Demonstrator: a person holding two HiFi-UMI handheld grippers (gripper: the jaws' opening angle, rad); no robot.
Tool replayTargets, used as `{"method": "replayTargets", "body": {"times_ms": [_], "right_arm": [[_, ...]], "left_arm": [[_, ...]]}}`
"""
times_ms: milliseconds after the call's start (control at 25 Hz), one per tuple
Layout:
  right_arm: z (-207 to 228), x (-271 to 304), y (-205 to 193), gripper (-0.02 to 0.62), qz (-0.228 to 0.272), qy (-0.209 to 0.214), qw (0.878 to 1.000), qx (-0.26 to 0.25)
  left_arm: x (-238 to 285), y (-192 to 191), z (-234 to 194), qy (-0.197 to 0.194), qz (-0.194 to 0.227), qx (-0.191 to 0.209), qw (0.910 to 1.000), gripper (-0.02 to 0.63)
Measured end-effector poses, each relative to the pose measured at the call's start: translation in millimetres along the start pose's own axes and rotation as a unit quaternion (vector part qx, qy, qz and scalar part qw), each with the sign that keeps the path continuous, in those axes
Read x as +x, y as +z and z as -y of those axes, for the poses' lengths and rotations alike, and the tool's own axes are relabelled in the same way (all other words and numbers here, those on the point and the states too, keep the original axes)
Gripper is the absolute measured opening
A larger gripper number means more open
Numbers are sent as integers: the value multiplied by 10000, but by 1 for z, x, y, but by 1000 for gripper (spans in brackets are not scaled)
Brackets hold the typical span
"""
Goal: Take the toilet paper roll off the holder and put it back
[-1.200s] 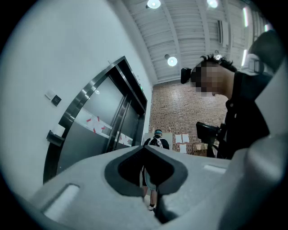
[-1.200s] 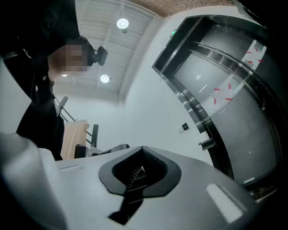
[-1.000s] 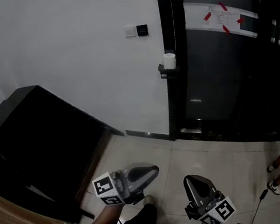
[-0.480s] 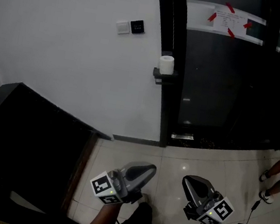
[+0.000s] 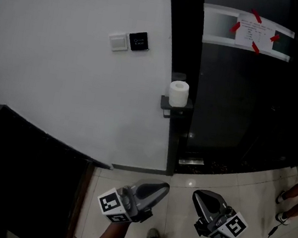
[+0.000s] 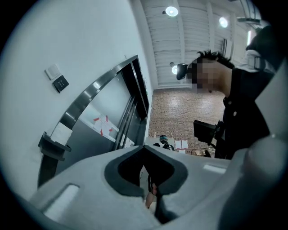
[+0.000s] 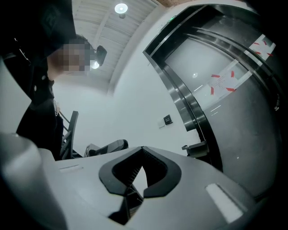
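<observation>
A white toilet paper roll (image 5: 178, 94) stands upright on a small dark holder shelf (image 5: 175, 108) fixed to the black door frame. In the left gripper view the roll (image 6: 60, 132) and holder (image 6: 53, 147) sit far off at the left. The right gripper view shows only the holder (image 7: 195, 148). Both grippers hang low near the person's legs, well short of the roll. My left gripper (image 5: 162, 188) is shut and empty, its tips (image 6: 145, 148) meeting. My right gripper (image 5: 199, 197) is shut and empty as well, tips (image 7: 143, 149) together.
A white wall with a switch plate (image 5: 119, 41) and a dark panel (image 5: 138, 40) is left of the frame. A black cabinet (image 5: 14, 167) fills the lower left. The glass door (image 5: 240, 101) carries a taped paper (image 5: 254, 33). Another person's foot (image 5: 287, 197) stands at the right.
The head view has come closer to the wall: the roll and holder sit lower and larger in the frame. Both grippers stay shut and low.
</observation>
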State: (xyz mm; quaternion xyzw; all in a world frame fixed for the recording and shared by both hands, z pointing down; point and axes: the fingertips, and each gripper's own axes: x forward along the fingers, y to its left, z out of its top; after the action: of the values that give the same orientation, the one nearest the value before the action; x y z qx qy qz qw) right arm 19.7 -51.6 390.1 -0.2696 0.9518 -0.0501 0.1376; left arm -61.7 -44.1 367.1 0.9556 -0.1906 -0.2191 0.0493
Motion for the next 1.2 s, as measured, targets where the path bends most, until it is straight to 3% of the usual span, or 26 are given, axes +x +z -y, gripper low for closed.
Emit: {"method": "replayTargets", "body": {"times_ms": [400,520,800,1200], "right_arm": [[43,67,3,2,-160,25,9998,-98],[57,76,7,2,-60,134,9998,-120],[81,80,26,2,17,470,9989,52],[97,69,27,2,75,574,9982,167]], "left_arm": [[2,7,-74,17,73,-114,9999,2],[15,16,-78,-35,164,-66,9998,3],[50,13,-89,146,-121,164,9997,3],[67,2,-86,167,-291,255,9991,2]]}}
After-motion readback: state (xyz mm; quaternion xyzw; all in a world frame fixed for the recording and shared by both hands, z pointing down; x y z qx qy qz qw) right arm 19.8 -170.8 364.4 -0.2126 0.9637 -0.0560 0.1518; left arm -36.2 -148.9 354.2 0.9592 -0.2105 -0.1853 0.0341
